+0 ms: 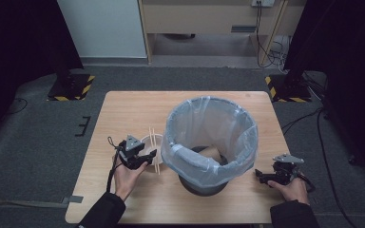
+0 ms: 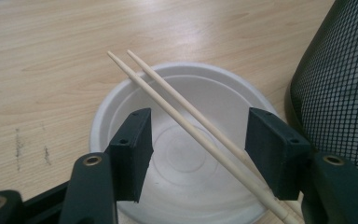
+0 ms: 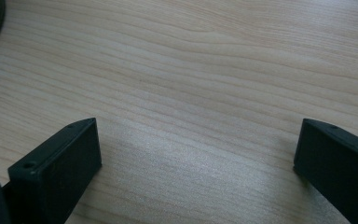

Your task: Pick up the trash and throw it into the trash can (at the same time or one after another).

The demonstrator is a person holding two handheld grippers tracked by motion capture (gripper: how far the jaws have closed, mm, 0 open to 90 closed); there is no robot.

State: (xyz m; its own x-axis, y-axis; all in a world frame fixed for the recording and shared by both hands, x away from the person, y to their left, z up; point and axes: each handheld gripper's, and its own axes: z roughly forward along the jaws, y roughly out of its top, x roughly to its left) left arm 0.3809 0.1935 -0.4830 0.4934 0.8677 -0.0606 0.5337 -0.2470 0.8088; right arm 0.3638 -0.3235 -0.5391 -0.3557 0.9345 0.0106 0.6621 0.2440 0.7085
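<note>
A white foam bowl (image 2: 182, 154) sits on the wooden table left of the bin, with two wooden chopsticks (image 2: 186, 112) lying across its rim. My left gripper (image 2: 198, 149) hovers over the bowl, open, its jaws straddling the chopsticks without touching them. In the high view the bowl (image 1: 148, 141) and chopsticks (image 1: 154, 148) lie just beyond the left gripper (image 1: 146, 156). My right gripper (image 1: 262, 177) rests low near the table's front right, open, with bare wood between its jaws (image 3: 196, 158).
A black mesh waste bin (image 1: 210, 142) lined with a clear plastic bag stands mid-table between the grippers; something tan lies inside it. Its mesh wall (image 2: 340, 88) stands close on the right of the bowl. The table's far half (image 1: 138, 109) is bare wood.
</note>
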